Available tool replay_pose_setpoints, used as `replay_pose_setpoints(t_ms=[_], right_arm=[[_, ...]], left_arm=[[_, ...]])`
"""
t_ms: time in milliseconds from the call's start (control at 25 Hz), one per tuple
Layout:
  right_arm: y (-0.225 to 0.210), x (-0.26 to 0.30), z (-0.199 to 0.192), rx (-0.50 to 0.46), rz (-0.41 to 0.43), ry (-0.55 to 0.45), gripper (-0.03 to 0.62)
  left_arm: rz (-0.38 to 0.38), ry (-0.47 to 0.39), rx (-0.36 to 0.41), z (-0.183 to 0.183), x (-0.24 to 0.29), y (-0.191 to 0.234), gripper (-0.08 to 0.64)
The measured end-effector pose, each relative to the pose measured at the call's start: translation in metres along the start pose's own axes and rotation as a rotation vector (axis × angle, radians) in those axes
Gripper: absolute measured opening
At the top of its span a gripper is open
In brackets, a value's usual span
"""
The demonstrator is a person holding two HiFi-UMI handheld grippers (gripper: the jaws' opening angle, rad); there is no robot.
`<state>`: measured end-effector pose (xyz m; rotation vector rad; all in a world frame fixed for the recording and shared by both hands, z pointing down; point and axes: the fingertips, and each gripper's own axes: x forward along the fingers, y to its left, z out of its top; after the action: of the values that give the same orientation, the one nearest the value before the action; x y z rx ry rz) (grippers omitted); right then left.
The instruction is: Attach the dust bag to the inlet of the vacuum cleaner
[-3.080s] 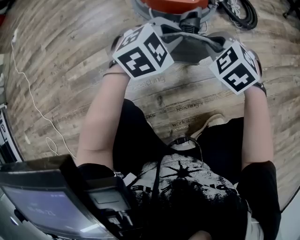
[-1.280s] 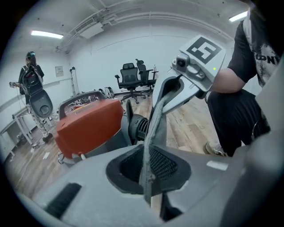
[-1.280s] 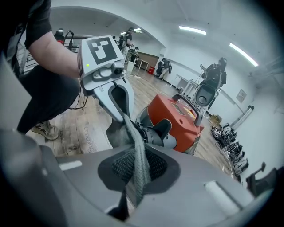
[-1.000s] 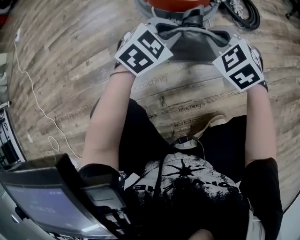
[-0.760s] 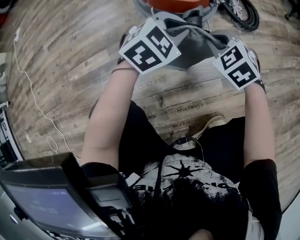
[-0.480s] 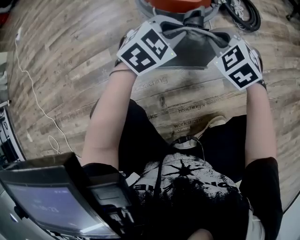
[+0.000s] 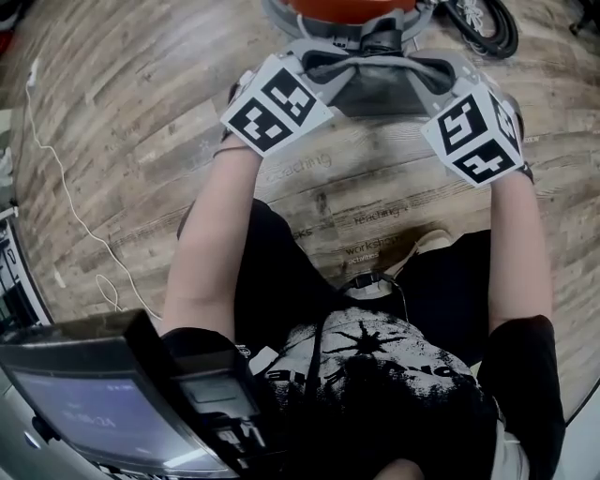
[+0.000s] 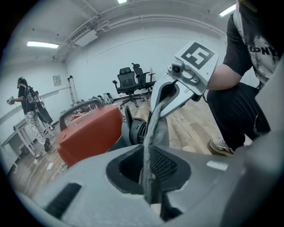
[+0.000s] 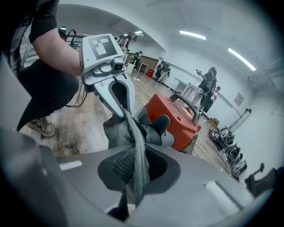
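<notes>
Currently holding the grey dust bag (image 7: 375, 82) stretched above the floor (image 7: 141, 141), just before the inlet (image 7: 382, 39) of the orange vacuum cleaner (image 7: 349, 7), apparently not yet seated. Pinching its cloth rim with left tongs (image 8: 148, 188) and right tongs (image 9: 132, 188), both clamped. Next, probably: centre the opening, push evenly over the inlet, keeping it taut.

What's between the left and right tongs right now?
The grey dust bag, stretched from the left tongs to the right tongs, each shut on an edge; the head view shows it.
</notes>
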<state>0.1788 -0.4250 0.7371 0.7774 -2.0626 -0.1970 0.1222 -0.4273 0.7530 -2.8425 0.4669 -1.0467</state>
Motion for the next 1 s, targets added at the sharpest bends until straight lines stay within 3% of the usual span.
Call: replay_pose_setpoints(t_ms=[200, 480, 560, 600, 760, 840, 1000], right_arm=[[0.007, 0.005, -0.018, 0.029, 0.043, 0.02, 0.017], [0.007, 0.005, -0.016, 0.056, 0.065, 0.006, 0.022], [0.005, 0.002, -0.015, 0.07, 0.079, 0.0, 0.063], [0.004, -0.001, -0.015, 0.081, 0.09, -0.009, 0.116], [0.002, -0.015, -0.005, 0.116, 0.119, -0.088, 0.258], [-0.002, -0.021, 0.0, 0.112, 0.103, -0.125, 0.295], [-0.013, -0.034, 0.013, 0.117, 0.042, -0.208, 0.299]], left_arm=[[0.014, -0.045, 0.021, 0.022, -0.002, 0.002, 0.034], [0.007, -0.064, 0.023, 0.018, -0.002, 0.002, 0.041], [0.005, -0.054, 0.036, 0.017, -0.001, 0.002, 0.051], [0.003, -0.048, 0.044, 0.016, 0.0, 0.0, 0.061], [0.001, -0.097, 0.033, 0.018, -0.002, -0.008, 0.198], [0.02, -0.152, 0.012, 0.024, -0.008, -0.007, 0.235], [0.048, -0.206, -0.001, 0.034, -0.018, -0.004, 0.255]])
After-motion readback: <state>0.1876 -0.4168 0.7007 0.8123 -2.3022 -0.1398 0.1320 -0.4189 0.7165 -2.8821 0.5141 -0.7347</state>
